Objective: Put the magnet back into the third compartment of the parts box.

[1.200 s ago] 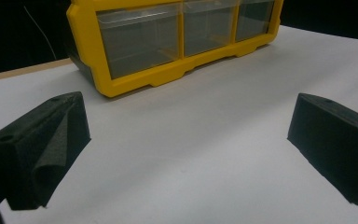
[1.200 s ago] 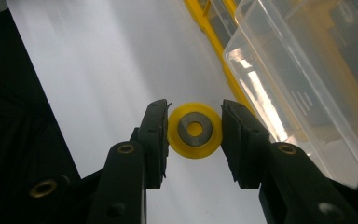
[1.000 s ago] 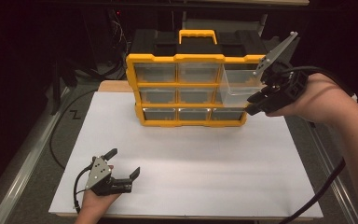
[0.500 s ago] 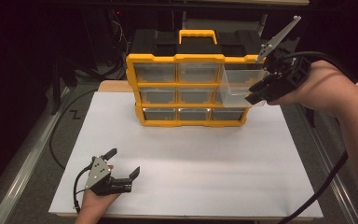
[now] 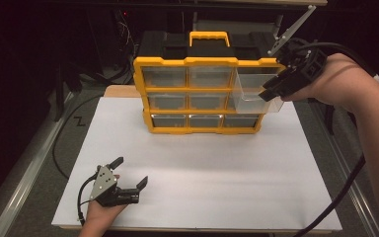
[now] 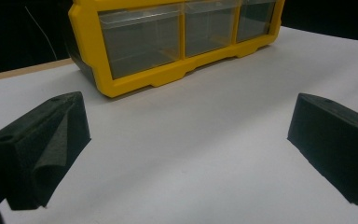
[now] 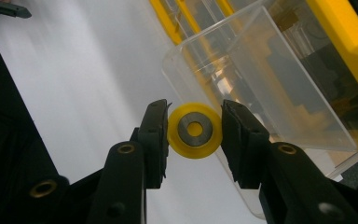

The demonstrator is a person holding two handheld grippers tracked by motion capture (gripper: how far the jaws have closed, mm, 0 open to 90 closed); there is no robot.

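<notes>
Right gripper [image 7: 195,140] held up high with fingers [image 7: 154,140] squeezed in, left gripper [image 5: 130,174] low, fingers wide apart.

Your widest free room is the white sheet [image 5: 212,168] in front of the yellow organizer [image 5: 202,96], bare from its front edge to the cabinet's foot. The organizer blocks the sheet's back edge, and its clear drawer [image 5: 256,91] juts out at the upper right, narrowing the way toward the back right corner. Your left gripper [image 5: 131,175] sits near the front left corner; a black cable [image 5: 340,197] trails off the right edge.
</notes>
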